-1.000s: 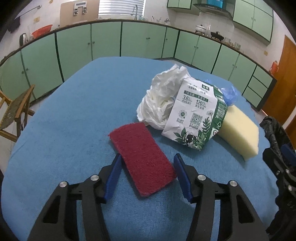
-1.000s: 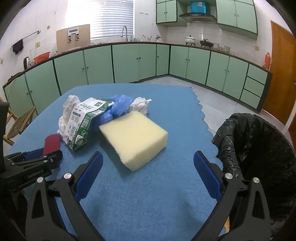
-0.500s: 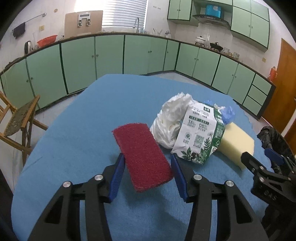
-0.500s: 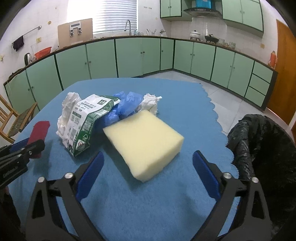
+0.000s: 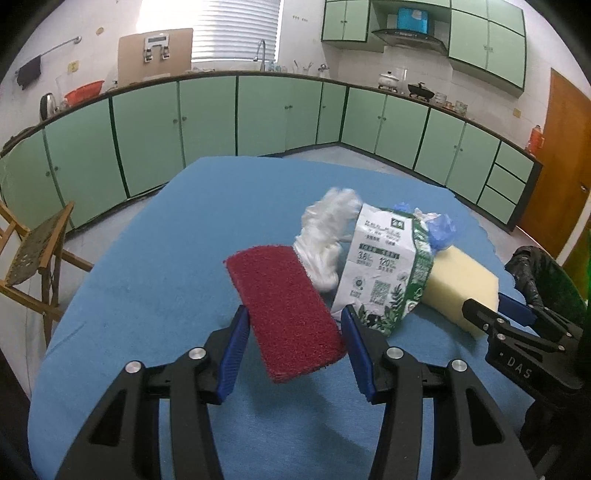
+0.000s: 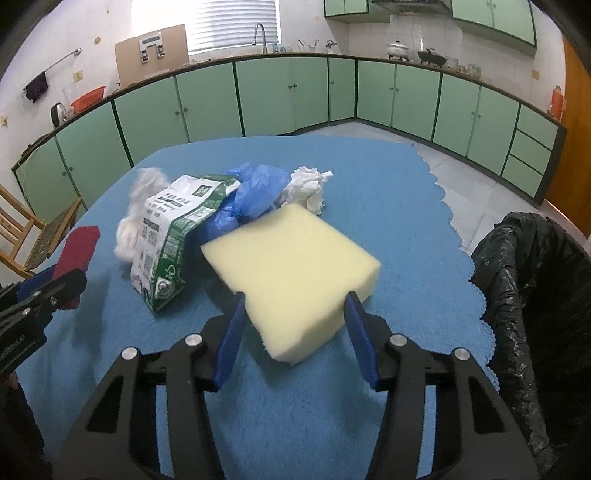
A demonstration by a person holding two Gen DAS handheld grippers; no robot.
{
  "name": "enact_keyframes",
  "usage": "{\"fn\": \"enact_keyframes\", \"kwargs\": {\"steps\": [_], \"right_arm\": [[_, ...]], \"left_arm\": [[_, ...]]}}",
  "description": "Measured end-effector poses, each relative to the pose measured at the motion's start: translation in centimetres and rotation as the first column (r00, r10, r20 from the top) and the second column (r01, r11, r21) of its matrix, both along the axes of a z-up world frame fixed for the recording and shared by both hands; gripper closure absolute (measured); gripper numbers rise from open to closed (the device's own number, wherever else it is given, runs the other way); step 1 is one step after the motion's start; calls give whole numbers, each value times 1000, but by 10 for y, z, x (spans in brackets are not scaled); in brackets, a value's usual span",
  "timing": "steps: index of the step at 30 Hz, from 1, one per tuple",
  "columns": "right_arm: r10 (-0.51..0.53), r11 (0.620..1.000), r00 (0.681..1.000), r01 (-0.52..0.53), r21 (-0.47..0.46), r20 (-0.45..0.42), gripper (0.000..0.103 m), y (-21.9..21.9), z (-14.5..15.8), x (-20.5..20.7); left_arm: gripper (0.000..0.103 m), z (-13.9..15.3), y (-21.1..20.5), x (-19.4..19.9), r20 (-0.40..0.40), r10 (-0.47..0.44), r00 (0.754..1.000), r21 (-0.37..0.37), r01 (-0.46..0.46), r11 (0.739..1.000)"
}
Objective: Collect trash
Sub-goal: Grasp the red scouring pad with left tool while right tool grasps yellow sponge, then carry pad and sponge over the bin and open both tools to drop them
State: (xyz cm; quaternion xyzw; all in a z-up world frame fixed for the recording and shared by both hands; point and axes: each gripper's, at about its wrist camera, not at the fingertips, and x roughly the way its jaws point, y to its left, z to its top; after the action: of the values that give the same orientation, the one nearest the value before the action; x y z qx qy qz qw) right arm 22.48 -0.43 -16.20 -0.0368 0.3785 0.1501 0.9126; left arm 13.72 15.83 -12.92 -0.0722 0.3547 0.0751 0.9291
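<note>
Left gripper (image 5: 293, 326) and right gripper (image 6: 293, 314) level (jaws narrowed).

— Where am I steering this rig?

— I see a home kitchen. Mint-green base cabinets (image 5: 207, 122) run along the walls under a dark countertop, with matching wall cupboards (image 5: 484, 40) above.

— Any fittings?

— I can make out a curved tap (image 6: 260, 35) below a window with blinds (image 6: 232, 22), a range hood (image 5: 408, 35) over a white pot (image 5: 388, 79) and a black wok (image 5: 419, 88), and white tiled walls. A kettle (image 5: 47, 103) and a red basin (image 5: 85, 90) sit on the left.
</note>
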Motion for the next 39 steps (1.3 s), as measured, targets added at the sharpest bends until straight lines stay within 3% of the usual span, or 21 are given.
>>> {"fn": "enact_keyframes", "kwargs": {"steps": [27,39], "right_arm": [[-56,997,992,49,66,114,52,-40,79,-44],[-100,991,977,82,103,188,52,-73,120,-59]], "left_arm": [[53,49,-39,-9,100,-105,989,17,104,994],[53,76,-77,-8,156,-201,967,27,199,980]]}}
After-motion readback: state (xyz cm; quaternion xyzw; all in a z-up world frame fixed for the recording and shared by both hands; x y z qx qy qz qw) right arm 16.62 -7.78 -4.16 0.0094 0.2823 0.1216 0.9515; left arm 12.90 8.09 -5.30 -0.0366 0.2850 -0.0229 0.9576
